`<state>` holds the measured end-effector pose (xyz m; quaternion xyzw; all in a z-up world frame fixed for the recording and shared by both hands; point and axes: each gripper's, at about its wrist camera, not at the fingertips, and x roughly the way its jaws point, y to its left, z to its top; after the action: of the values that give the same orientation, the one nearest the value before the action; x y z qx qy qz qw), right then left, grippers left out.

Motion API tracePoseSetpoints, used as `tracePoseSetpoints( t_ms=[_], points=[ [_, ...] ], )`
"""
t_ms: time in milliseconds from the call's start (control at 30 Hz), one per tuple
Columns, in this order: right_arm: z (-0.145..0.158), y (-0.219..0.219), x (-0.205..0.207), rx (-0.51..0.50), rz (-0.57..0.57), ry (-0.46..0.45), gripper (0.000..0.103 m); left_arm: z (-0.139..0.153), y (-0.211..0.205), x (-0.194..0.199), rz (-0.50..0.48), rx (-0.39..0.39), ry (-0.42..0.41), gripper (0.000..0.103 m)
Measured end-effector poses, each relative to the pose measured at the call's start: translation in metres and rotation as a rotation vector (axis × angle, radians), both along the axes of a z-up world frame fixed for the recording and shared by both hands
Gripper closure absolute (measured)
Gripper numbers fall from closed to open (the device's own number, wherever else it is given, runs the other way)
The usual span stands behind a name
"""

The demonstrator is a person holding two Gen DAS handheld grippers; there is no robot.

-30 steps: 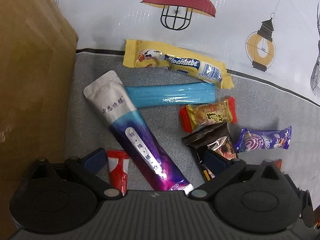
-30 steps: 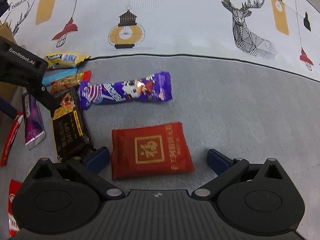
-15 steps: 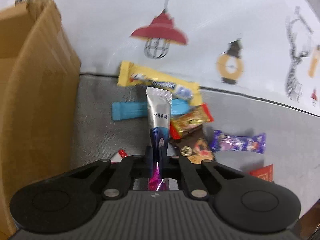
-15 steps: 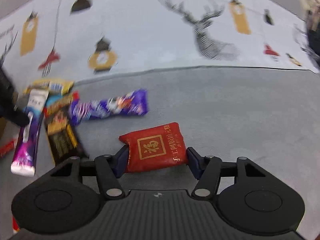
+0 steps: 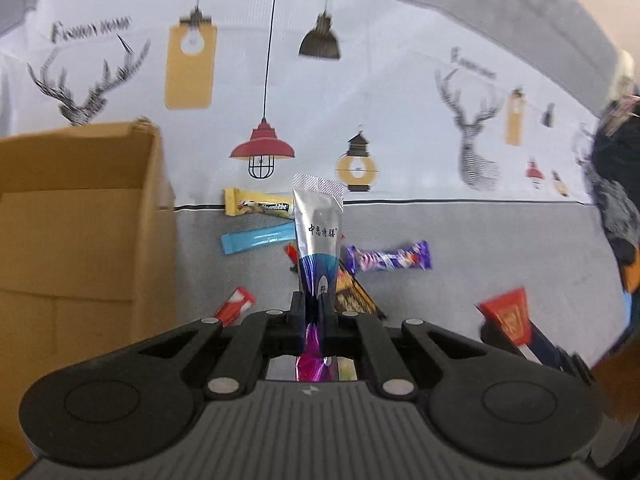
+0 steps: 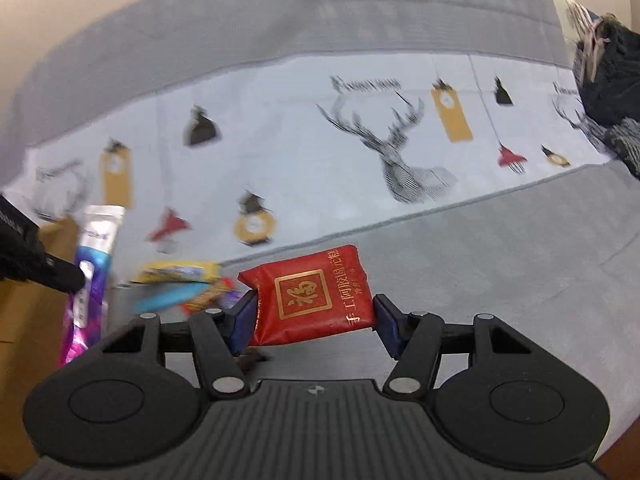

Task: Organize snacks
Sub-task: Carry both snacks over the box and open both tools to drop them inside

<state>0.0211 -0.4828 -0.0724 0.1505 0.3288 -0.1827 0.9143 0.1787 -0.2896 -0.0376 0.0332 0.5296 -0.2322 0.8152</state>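
Evidently both grippers were loaded at once. The left gripper (image 5: 313, 307) had its jaws pinched together on a silver-and-purple sachet (image 5: 319, 236), gripped low on its body so the sealed silver end stood upright and clear of the pile. The right gripper (image 6: 313, 312) was clamped on a red square packet (image 6: 312, 294) across its width — hence the jaws stood half spread, blue pads pressing each side edge.

An open cardboard box (image 5: 80, 216) stood at the left, beside the sofa seat, a likely home for both snacks. Left on the grey cushion were a yellow bar (image 5: 256, 207) farthest back, a blue stick (image 5: 258, 239) just nearer, a purple wrapper (image 5: 390, 258) to the right and a red-and-white packet (image 5: 235, 306) near the box.

Hard to read: the sachet hid most of a dark packet (image 5: 354, 298) and a red-ended one behind it, the box's inside was out of sight, and motion blur smeared the pile in the right wrist view.
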Motion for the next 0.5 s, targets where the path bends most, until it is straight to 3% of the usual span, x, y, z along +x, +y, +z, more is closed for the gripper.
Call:
tracePoseSetpoints(
  t_ms=[267,500],
  points=[
    [0.043,0.088,-0.03,0.072,0.152,-0.043,0.04,0.055,0.095,-0.054,-0.025,-0.014,-0.068,0.097],
    [0.056,0.169,-0.025,0.09,0.3,-0.019,0.04,0.059,0.17,-0.062,0.017,0.037,-0.104,0.097]
  ],
)
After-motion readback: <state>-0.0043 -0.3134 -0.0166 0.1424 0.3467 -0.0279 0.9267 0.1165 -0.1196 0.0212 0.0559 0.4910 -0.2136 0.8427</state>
